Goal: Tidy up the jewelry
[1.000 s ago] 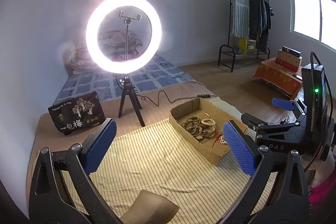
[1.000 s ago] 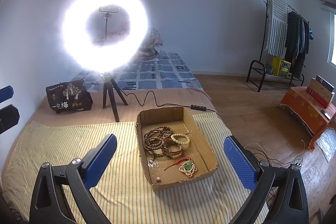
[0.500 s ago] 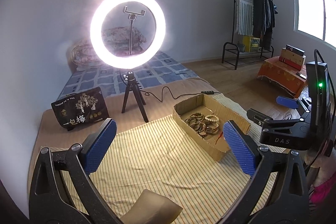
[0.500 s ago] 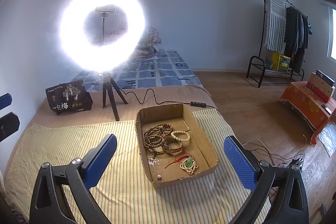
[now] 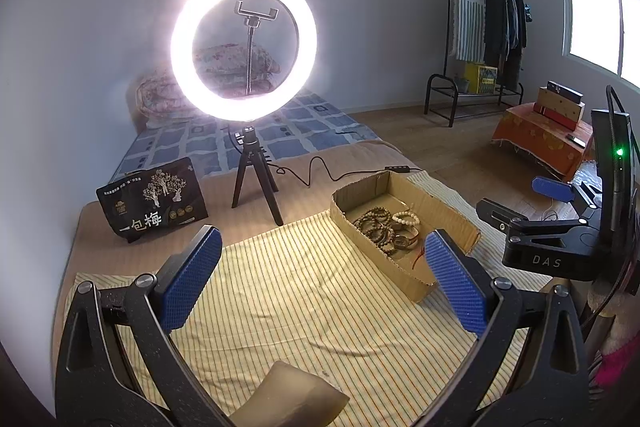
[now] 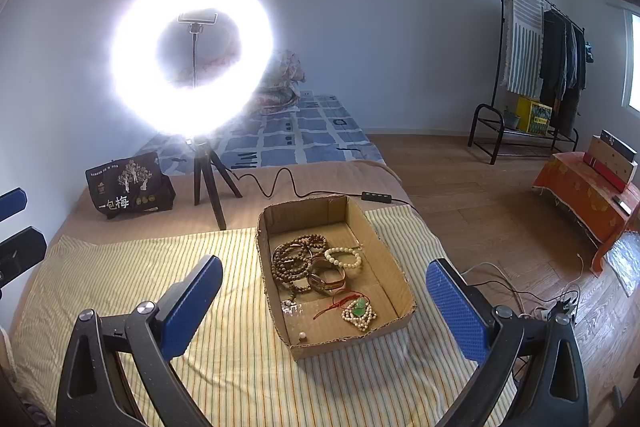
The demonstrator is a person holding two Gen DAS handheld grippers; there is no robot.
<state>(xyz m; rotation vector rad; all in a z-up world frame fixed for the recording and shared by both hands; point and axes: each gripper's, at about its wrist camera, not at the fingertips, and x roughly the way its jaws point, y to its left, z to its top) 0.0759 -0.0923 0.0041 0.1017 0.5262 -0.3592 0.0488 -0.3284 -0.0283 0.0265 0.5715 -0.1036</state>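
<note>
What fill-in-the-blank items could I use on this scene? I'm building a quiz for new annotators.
1. The jewelry lies inside a ____ tray.
2. The tray sits on a ____ cloth.
3. The right gripper and left gripper are both ____.
4. The ring light stands on a black ____.

Missing words: cardboard; striped; open; tripod

Ring light [image 6: 192, 55] blown out, haloed; window [image 5: 600, 23] daylight; fisheye-bent edges.
</note>
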